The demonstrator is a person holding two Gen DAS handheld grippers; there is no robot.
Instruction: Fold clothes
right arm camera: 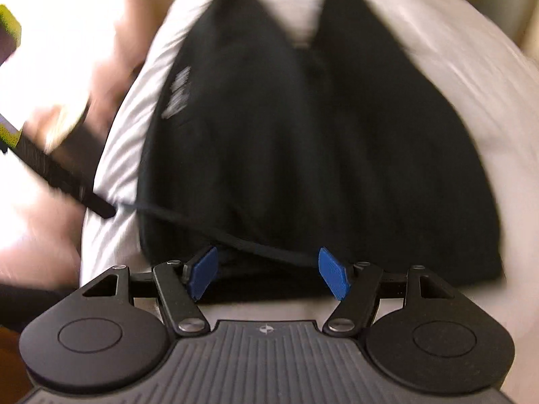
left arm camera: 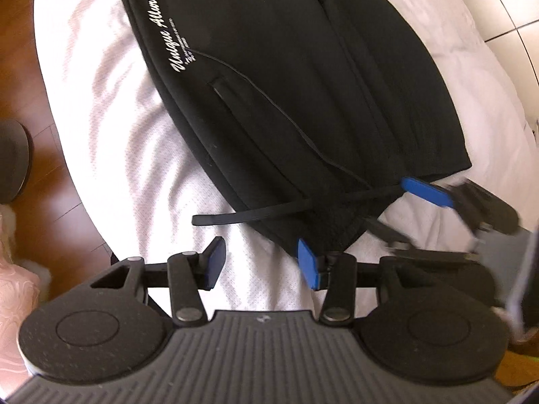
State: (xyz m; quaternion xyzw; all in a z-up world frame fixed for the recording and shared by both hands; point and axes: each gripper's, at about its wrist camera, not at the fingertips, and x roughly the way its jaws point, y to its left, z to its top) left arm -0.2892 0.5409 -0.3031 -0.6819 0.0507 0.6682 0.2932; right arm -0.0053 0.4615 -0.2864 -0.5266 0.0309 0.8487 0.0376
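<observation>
Black trousers (left arm camera: 269,77) with white script lettering lie spread on a white bed (left arm camera: 111,141), waistband toward me. A black drawstring (left arm camera: 249,217) trails off the waistband onto the sheet. My left gripper (left arm camera: 261,262) is open, its blue pads just short of the waistband's left corner. My right gripper (right arm camera: 269,274) is open over the waistband edge of the trousers (right arm camera: 320,134); it also shows in the left wrist view (left arm camera: 427,190), blurred. The right wrist view is motion-blurred.
Wooden floor (left arm camera: 20,50) lies left of the bed. A dark round object (left arm camera: 13,161) and pink fabric (left arm camera: 13,289) are at the left edge. White tiled floor (left arm camera: 505,6) shows at the upper right. The left gripper's body (right arm camera: 50,155) appears at the left, blurred.
</observation>
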